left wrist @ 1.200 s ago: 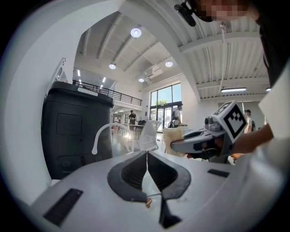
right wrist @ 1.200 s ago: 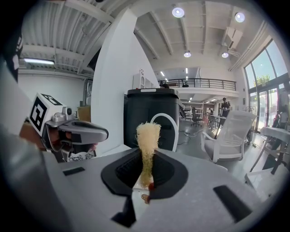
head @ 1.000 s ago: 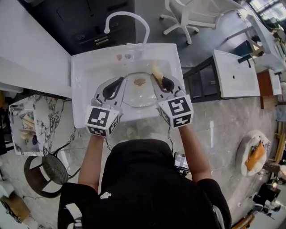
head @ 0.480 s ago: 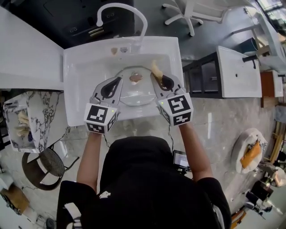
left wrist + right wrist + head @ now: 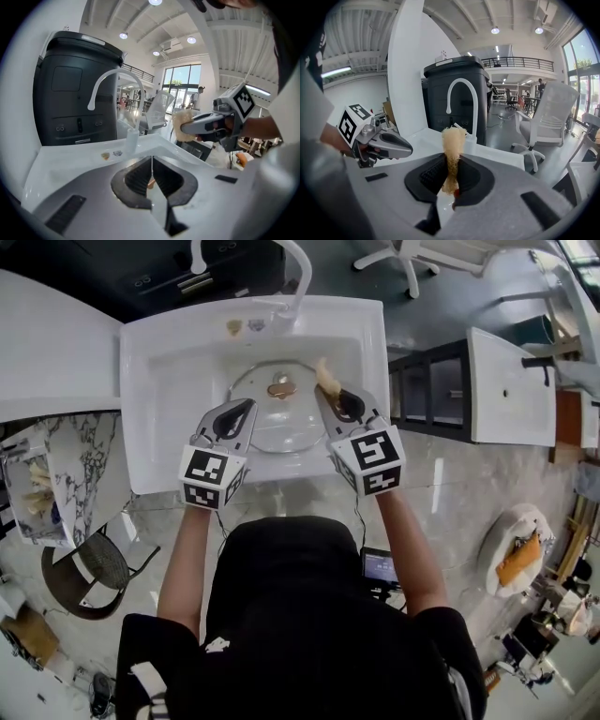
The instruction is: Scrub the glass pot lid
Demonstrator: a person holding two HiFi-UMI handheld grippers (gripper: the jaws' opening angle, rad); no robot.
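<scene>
1. Glass pot lid (image 5: 281, 427) over sink (image 5: 150, 409), rim clamped edge-on between left gripper (image 5: 248, 407) fingers.
2. Right gripper (image 5: 324, 396) fingers pinch scrub pad (image 5: 326, 379); lid just left of them.
3. Likely stiff, slippery, breakable; grip the rim.

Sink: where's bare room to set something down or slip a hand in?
Free: bare basin floor between the sink's left wall and the glass pot lid; the white counter left of the sink. Crowded: basin middle and right, with the lid under the left hand-held gripper and the right hand-held gripper with its sponge.
</scene>
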